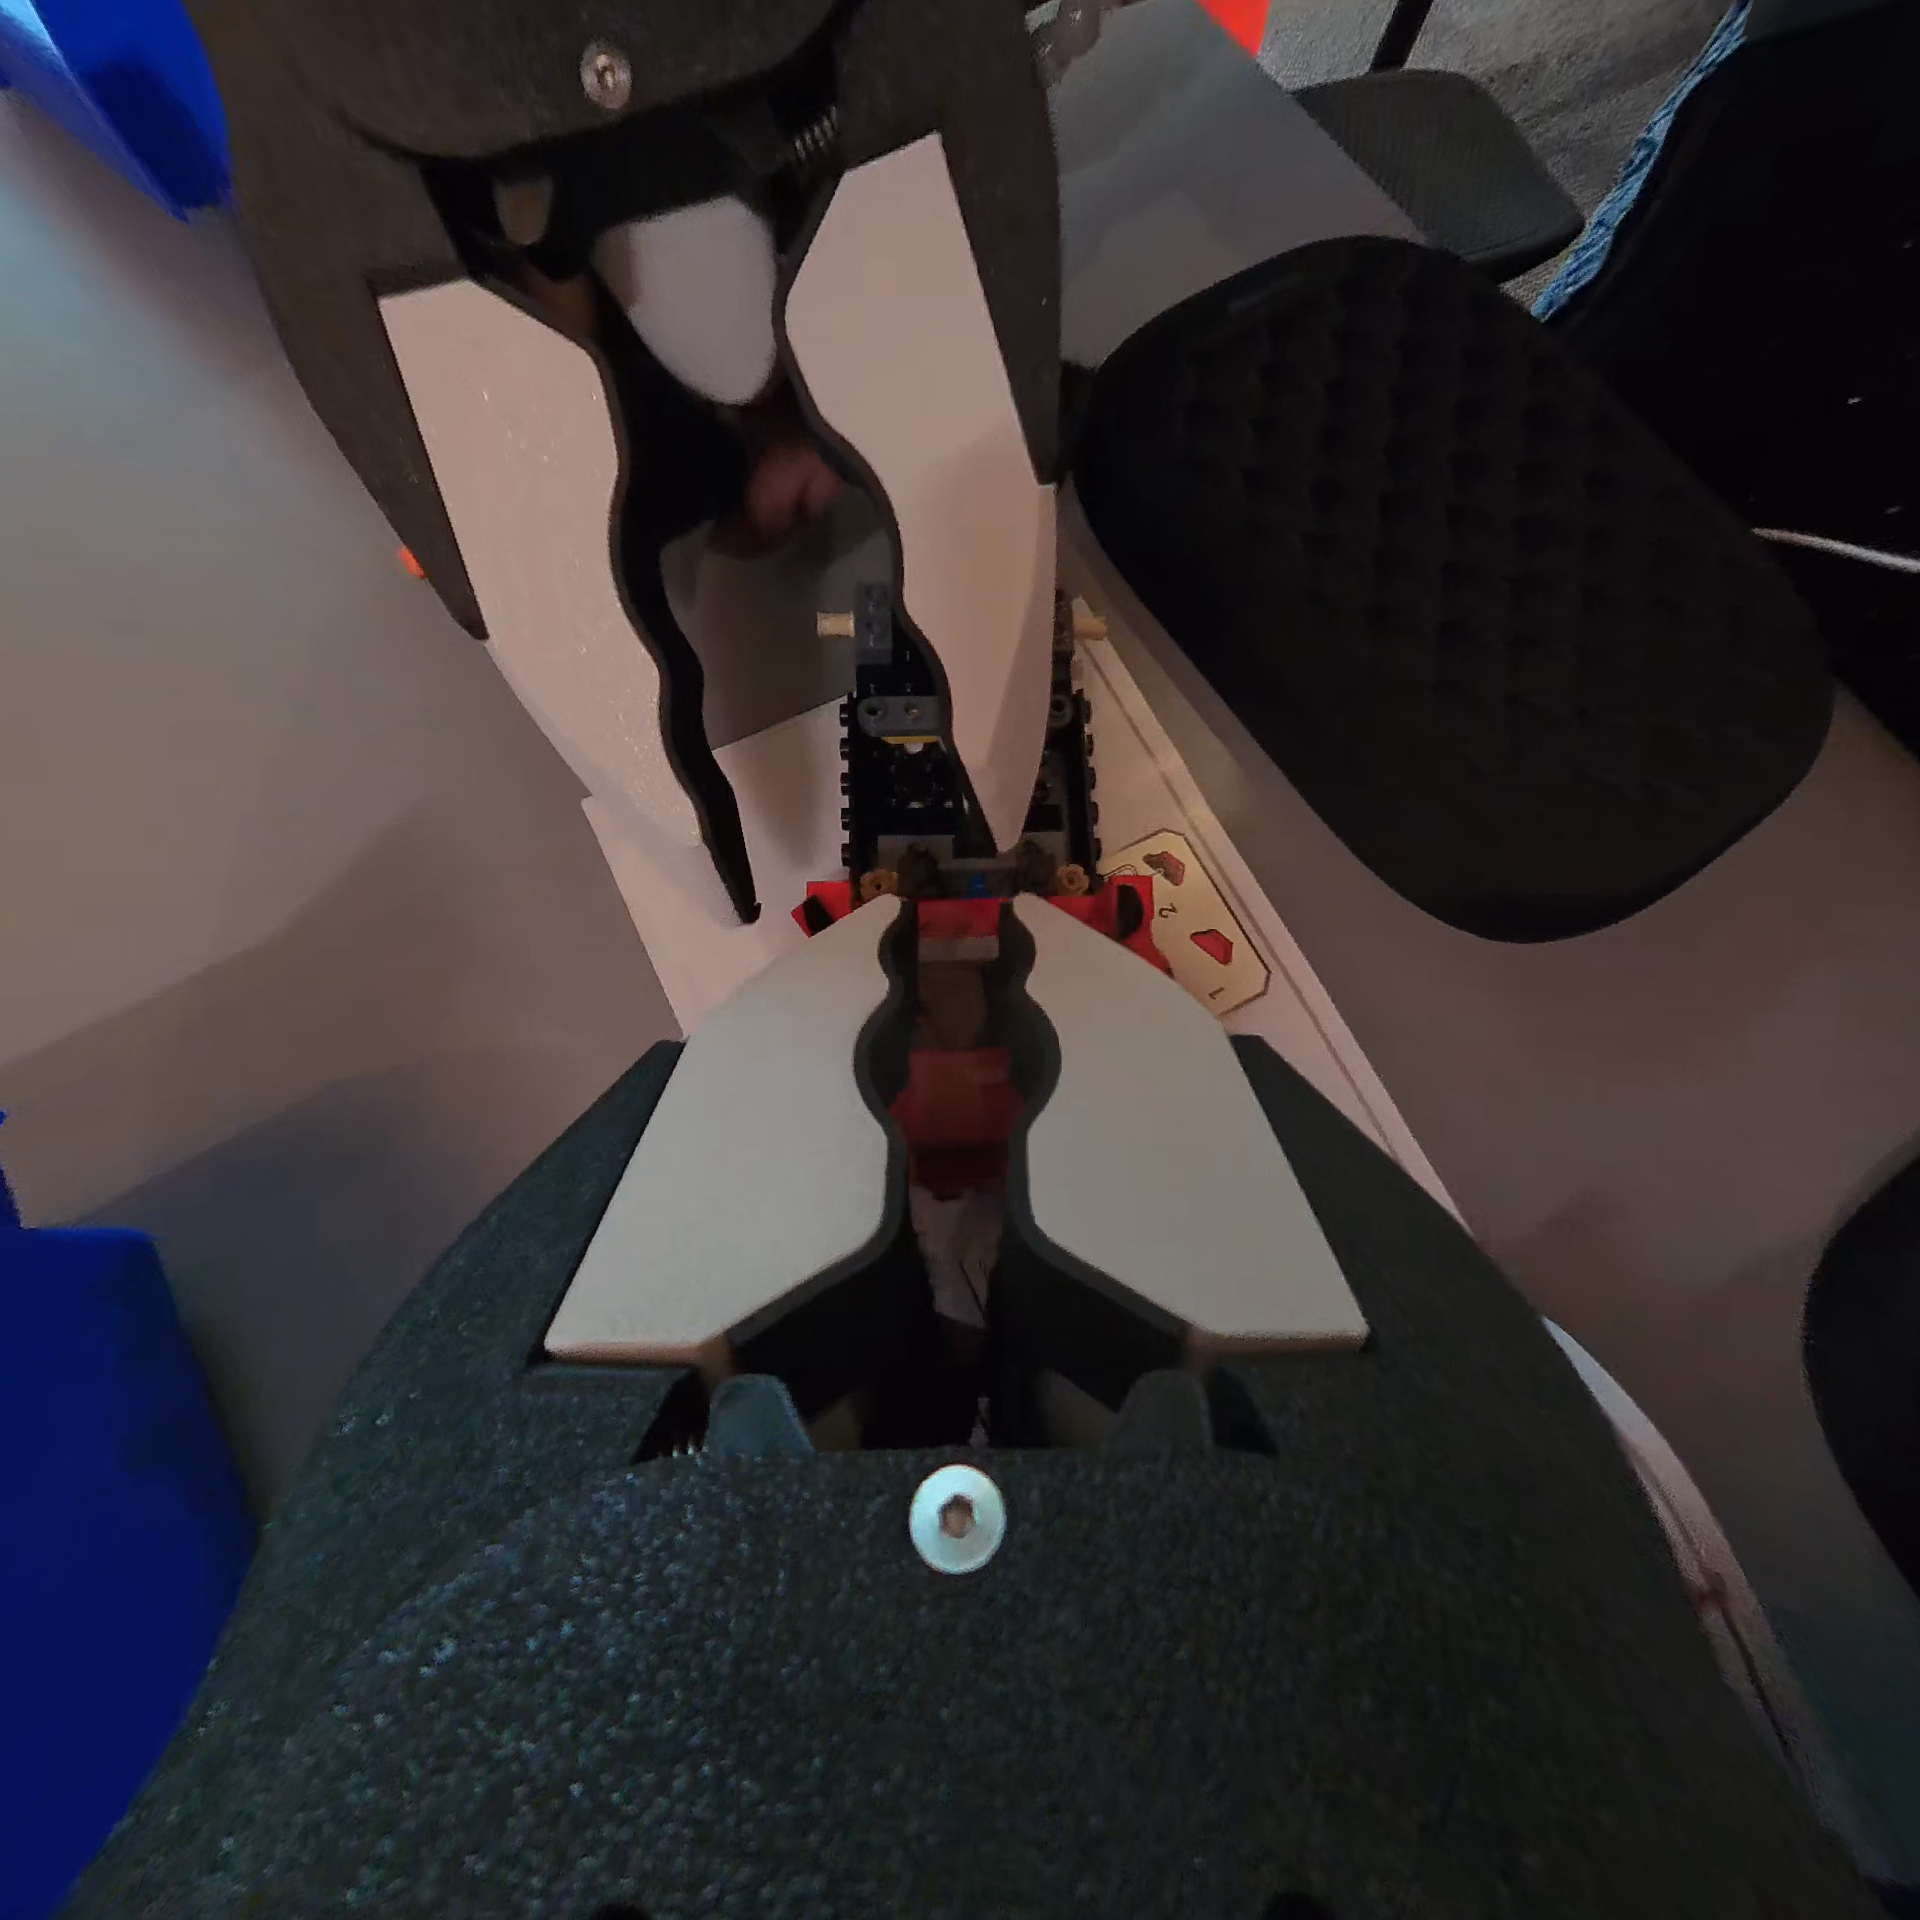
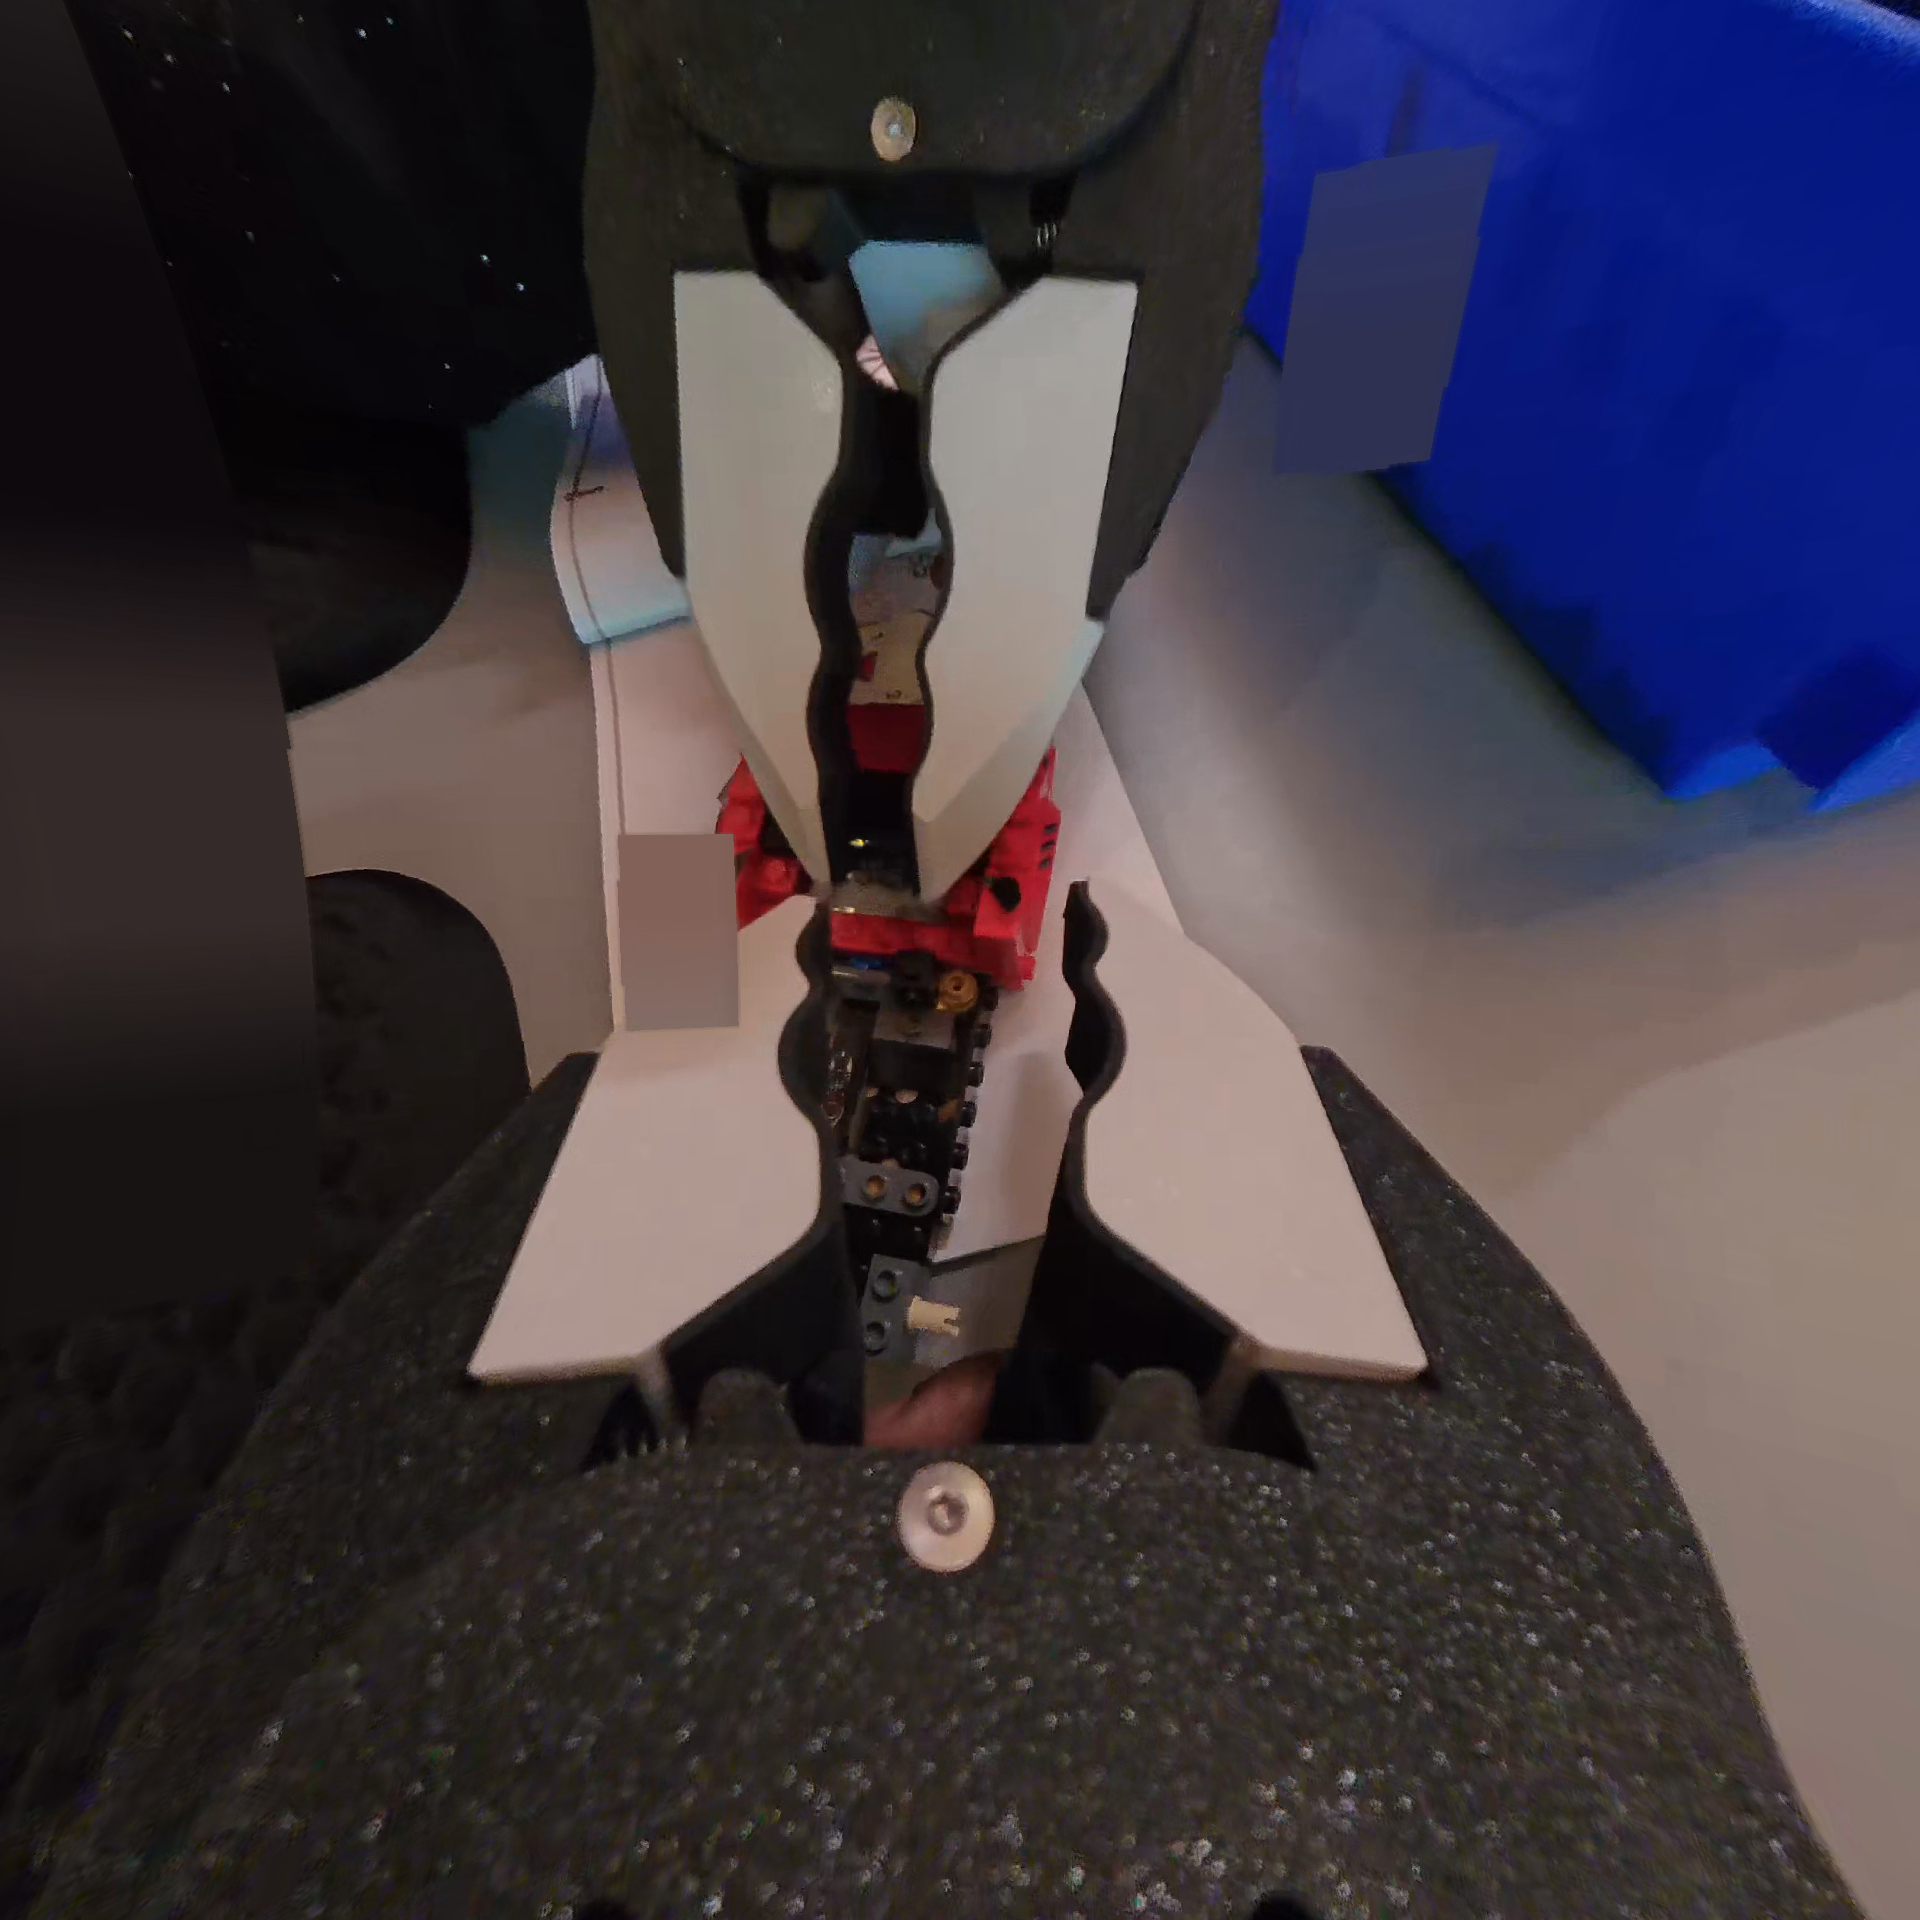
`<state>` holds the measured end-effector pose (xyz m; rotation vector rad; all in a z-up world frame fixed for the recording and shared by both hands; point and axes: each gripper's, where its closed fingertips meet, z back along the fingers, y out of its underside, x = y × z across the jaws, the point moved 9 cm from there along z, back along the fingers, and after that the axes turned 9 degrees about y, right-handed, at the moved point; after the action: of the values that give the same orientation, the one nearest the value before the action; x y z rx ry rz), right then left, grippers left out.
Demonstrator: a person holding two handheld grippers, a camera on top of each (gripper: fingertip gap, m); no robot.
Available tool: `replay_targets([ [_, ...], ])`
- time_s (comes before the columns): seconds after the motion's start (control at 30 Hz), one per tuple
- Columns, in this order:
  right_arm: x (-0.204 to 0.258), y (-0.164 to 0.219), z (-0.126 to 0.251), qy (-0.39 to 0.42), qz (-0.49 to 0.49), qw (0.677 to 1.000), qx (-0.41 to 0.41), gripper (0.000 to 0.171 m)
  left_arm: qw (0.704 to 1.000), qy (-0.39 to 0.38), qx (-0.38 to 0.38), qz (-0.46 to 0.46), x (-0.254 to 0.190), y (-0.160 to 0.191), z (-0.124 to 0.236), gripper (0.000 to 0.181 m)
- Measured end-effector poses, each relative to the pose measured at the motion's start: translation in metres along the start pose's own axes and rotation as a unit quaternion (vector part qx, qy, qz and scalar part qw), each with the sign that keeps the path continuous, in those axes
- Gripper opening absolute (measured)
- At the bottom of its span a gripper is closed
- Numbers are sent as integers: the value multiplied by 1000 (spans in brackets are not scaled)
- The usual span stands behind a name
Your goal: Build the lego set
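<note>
Model (image 1: 956,914), part-built, red at 1 end and black-grey at the other, is held between the 2 grippers, which face each other tip to tip above a white table (image 1: 208,831). Left gripper (image 1: 958,902): fingers drawn in narrow, clamped on the red end; red bricks show in the slot between its fingers (image 1: 790,1122). Right gripper (image 2: 940,904): fingers spread wide around the black-grey frame. Its left finger (image 2: 665,1195) lies along the frame's side; its right finger (image 2: 1195,1122) stands apart from it. Whether the right gripper bears on the model, cannot tell. Grey beam with a tan pin (image 2: 930,1314) sits at the frame's near end in the right wrist view. Instruction sheet (image 1: 1195,925) lies on the table just beside the model. Black chair seat (image 1: 1455,592) past the table edge. Blue bin (image 2: 1662,416) on the table, well apart from the model.
</note>
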<state>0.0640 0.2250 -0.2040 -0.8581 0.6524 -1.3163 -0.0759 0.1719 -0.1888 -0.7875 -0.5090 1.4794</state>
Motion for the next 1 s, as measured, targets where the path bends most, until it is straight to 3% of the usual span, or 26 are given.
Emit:
replay_targets([
  [0.2,-4,2,-1,-9,15,1000,-7,44,999,-34,0,16,-5,0,24,25],
  [1.0,-1,-3,0,-14,44,999,4,34,998,-44,22,26,1,-1,2,31],
])
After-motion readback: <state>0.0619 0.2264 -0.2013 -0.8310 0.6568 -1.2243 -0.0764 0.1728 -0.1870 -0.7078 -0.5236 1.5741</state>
